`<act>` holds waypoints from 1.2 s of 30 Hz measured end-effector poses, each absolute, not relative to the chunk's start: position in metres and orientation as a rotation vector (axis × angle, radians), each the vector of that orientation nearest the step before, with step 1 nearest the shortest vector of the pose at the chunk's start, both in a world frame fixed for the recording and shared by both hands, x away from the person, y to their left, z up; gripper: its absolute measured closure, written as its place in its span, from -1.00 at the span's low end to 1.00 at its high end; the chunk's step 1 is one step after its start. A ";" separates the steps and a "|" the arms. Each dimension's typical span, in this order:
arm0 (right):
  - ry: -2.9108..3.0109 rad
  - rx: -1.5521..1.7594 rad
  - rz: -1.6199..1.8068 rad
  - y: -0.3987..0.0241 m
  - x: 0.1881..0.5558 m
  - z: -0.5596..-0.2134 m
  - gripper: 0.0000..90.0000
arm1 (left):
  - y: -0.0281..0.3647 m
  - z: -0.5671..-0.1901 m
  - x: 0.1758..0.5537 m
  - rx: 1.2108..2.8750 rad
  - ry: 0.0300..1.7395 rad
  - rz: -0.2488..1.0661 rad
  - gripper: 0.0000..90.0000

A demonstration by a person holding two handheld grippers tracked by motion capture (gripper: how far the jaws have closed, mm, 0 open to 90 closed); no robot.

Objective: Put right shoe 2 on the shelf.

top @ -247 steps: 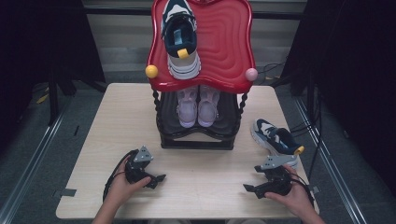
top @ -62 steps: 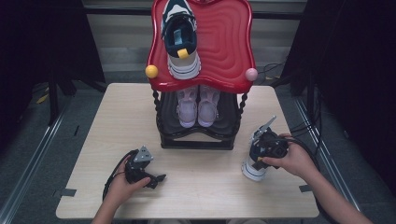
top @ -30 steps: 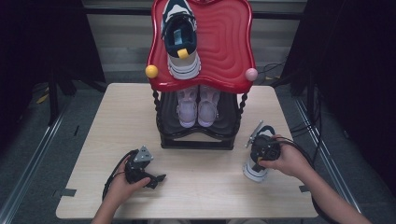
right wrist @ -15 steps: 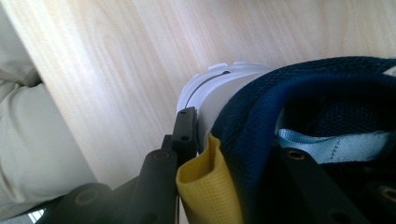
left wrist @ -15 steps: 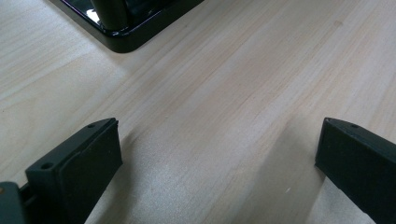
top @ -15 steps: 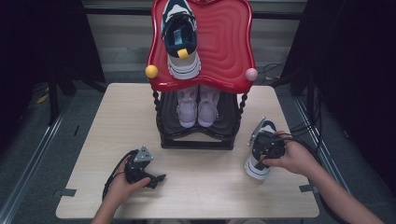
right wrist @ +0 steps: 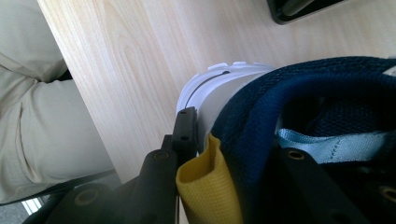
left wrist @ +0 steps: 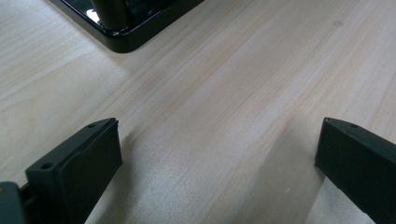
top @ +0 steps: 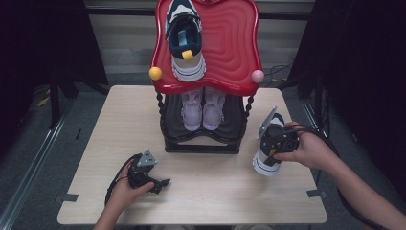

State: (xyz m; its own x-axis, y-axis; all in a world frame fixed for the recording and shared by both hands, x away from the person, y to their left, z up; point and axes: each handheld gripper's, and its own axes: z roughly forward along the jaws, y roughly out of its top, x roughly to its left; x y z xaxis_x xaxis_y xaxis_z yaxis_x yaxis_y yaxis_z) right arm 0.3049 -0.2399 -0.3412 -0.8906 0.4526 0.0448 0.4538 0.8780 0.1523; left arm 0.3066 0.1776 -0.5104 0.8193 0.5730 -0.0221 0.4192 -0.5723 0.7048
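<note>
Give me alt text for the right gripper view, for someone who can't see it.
Close-up of the right gripper shut on the heel of a navy sneaker, one jaw outside beside its yellow pull tab and one inside, above a light wooden table.

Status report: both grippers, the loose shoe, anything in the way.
Right gripper shut on navy shoe's heel collar, right of the rack. Left gripper open, resting on table, nothing between its jaws. Matching shoe on the red top shelf.
</note>
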 end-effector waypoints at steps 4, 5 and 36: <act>-3.050 -0.706 -0.232 -0.242 0.307 -0.329 0.56 | 0.178 -0.510 0.307 2.265 0.725 0.270 -1.00; -3.045 -0.716 -0.232 -0.242 0.306 -0.326 0.56 | 0.178 -0.510 0.307 2.265 0.725 0.269 -1.00; -3.209 -0.677 -0.234 -0.239 0.315 -0.206 0.56 | 0.178 -0.510 0.307 2.274 0.721 0.265 -1.00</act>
State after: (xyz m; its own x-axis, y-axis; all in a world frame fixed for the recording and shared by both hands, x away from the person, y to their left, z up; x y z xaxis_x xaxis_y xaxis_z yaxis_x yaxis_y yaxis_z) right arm 0.3148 -0.2390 -0.2061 -0.9049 0.4102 -0.1133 0.3894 0.9056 0.1683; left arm 0.3067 0.1780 -0.5098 0.8222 0.5688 -0.0211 0.4196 -0.5806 0.6978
